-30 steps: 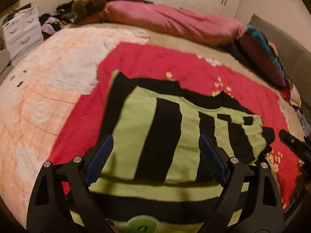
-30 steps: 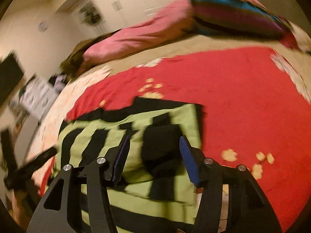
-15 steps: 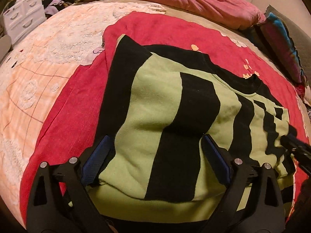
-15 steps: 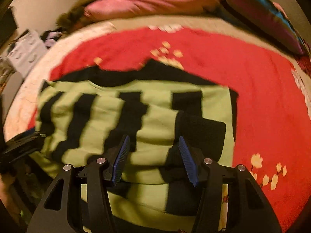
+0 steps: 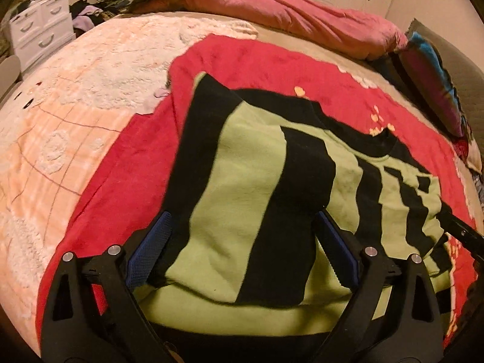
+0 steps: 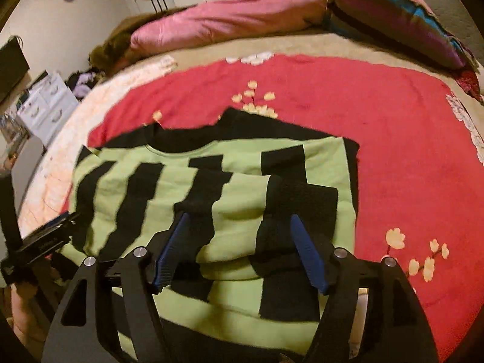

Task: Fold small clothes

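Garment: a green-and-black striped sweater [image 5: 257,187] lies partly folded on the red blanket [image 5: 127,163] spread over the bed.
Place: it sits on the near part of the red blanket, by the bed's near edge; the pink duvet [image 5: 290,15] runs along the far edge.
Long axis: it runs side to side, along the bed's near edge, and the stripes cross it.
Which way it points: the black neckline [image 6: 172,143] faces the far edge with the pink duvet; the doubled-over lower edge faces the near edge.
Sleeve: in the right wrist view a sleeve with a black cuff [image 6: 305,199] is folded across the body, its cuff end toward the sweater's right side.
Left gripper [image 5: 242,242]: jaws spread wide over the folded left part of the sweater; the pads stand either side of the cloth without pinching it.
Right gripper [image 6: 239,239]: jaws opening, the folded sleeve lying between them; the pads look clear of the cloth.
Background: a white drawer unit [image 5: 39,30] stands past the bed's far left corner, and a striped cushion [image 6: 393,15] lies at the far right corner.
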Action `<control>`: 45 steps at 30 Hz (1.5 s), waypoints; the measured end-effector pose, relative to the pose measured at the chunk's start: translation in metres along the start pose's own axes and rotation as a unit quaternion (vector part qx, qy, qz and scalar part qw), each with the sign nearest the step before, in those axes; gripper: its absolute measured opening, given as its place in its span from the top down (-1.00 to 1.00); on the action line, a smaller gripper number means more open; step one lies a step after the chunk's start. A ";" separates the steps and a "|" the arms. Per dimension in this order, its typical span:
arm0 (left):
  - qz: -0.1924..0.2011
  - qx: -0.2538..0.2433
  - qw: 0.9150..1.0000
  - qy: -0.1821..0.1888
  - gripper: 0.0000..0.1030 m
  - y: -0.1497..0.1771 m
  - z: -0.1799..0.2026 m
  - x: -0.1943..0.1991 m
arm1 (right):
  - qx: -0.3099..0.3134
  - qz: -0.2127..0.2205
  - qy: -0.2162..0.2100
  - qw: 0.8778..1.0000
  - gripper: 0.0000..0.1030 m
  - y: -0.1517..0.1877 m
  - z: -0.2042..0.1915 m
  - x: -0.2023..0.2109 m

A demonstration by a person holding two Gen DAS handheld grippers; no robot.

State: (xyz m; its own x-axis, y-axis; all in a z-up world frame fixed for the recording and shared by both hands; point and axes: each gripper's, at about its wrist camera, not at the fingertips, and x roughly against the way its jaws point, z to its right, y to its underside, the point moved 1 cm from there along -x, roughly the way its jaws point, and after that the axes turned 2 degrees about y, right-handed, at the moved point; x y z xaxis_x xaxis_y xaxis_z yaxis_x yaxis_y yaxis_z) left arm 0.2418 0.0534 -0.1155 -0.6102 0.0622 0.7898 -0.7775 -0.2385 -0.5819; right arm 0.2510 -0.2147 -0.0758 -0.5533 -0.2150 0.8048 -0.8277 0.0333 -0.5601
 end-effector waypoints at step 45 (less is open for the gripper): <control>0.081 0.004 0.996 -0.029 -0.82 -0.001 -0.003 0.076 | -0.018 0.057 -0.004 0.998 -0.91 0.004 -0.008 0.066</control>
State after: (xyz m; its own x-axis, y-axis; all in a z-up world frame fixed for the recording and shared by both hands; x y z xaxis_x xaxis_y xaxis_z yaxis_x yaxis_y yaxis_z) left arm 0.1957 0.0610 -0.0551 -0.7171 -0.0331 0.6962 -0.6689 -0.2479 -0.7008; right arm 0.2105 -0.2211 -0.0239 -0.6428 -0.2158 0.7350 -0.7629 0.0934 -0.6397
